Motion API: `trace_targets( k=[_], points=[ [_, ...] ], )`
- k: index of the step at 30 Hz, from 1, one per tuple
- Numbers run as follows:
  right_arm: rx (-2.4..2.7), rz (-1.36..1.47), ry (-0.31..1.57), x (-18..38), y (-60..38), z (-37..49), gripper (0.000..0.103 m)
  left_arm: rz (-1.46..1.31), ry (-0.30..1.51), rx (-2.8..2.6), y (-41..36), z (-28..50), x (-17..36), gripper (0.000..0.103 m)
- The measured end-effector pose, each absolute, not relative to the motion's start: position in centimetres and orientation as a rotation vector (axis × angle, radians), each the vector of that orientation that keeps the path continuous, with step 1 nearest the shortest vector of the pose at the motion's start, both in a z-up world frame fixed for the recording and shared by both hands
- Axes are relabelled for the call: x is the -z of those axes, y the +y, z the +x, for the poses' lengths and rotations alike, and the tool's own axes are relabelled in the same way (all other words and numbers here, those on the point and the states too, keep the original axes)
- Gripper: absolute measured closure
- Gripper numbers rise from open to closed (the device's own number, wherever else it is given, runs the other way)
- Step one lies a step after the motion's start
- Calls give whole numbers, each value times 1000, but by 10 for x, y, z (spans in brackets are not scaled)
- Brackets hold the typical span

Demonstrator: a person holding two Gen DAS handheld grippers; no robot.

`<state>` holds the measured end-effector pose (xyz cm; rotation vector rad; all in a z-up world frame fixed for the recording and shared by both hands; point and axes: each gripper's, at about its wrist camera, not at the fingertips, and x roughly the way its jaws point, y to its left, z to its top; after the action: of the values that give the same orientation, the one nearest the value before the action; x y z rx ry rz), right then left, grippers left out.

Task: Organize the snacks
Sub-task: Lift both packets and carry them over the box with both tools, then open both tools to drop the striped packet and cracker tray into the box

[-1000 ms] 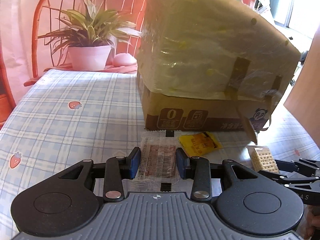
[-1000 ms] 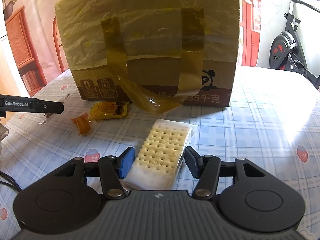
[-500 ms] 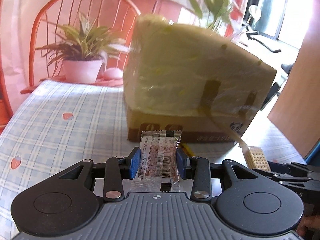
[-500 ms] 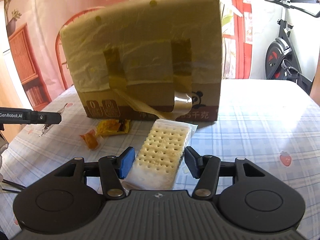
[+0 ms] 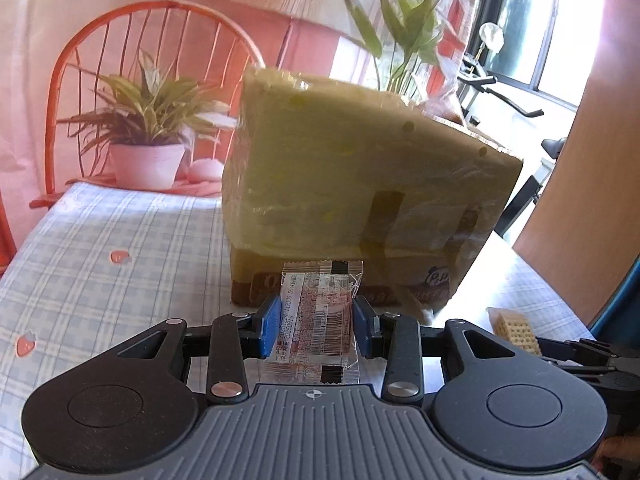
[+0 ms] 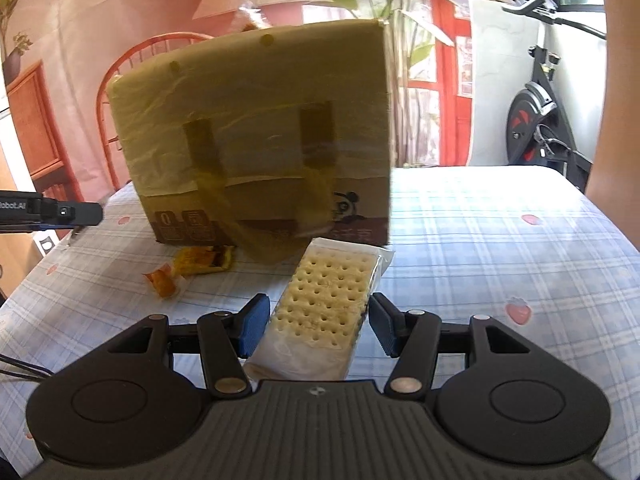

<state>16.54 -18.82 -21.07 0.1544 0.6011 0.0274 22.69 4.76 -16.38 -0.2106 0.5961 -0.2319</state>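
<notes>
Two handheld grippers are raised above a table (image 6: 500,216) covered in a pale blue checked cloth printed with small strawberries. Each carries a wrapped snack.

The left gripper (image 5: 316,324) is clamped on a clear snack packet (image 5: 318,320) with a printed label and barcode. Its blue pads press the packet's two long edges, and the packet stands up between them, clear of the table. In the right wrist view only the dark tip of the left gripper (image 6: 60,212) shows, at the left edge.

The right gripper (image 6: 316,320) grasps a pack of pale, hole-dotted crackers (image 6: 324,304) in clear wrap. The pack runs lengthwise away from the camera and tilts a little to the right. The left pad touches the wrapper; whether the right pad fully touches it cannot be told. In the left wrist view the same crackers (image 5: 514,326) show at the right, held above the table near the right gripper's dark fingers.

Ahead of both grippers a cardboard box (image 6: 260,136) stands on the table. Yellowish plastic film covers its upper part, fixed with brown tape strips, and a panda logo is printed low on its front.

Beside the box's front, on the cloth, lie a yellow snack packet (image 6: 204,258) and a small orange wrapped sweet (image 6: 162,280), close together.

Beyond the table are a potted plant (image 5: 148,136) in a pink pot, a red chair back (image 5: 132,56) and an exercise bike (image 6: 540,92).
</notes>
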Motion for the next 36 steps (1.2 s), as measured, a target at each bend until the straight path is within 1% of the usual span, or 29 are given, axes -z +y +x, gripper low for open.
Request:
trace_targets(
  k=[4,12,19,22,26,31,33,34,35,36],
  points=[
    [-18,151,541,189,-197,166,45,-194,541,245,49,231,144,63],
    [-60,129,338,109,-207,192,45,-178,412,299,38,243,93,62],
    [-119,77,265,65,-212,248,45,-152,350,289,28,285,55,62],
    [-113,35,269,56,-212,283,45,-150,383,249,24,320,49,62],
    [-112,85,306,57,-222,331,45,-166,446,209,24,361,53,62],
    [-138,85,383,68,-225,376,45,-146,527,185,21,391,61,62],
    [-152,115,433,72,-227,391,45,-124,536,174,19,398,62,60],
    [-150,120,436,73,-227,394,45,-109,539,170,18,397,60,57],
    [-154,126,443,75,-228,398,45,-90,541,172,16,398,61,48],
    [-153,134,443,75,-228,400,44,-74,536,174,15,398,60,43]
  ],
)
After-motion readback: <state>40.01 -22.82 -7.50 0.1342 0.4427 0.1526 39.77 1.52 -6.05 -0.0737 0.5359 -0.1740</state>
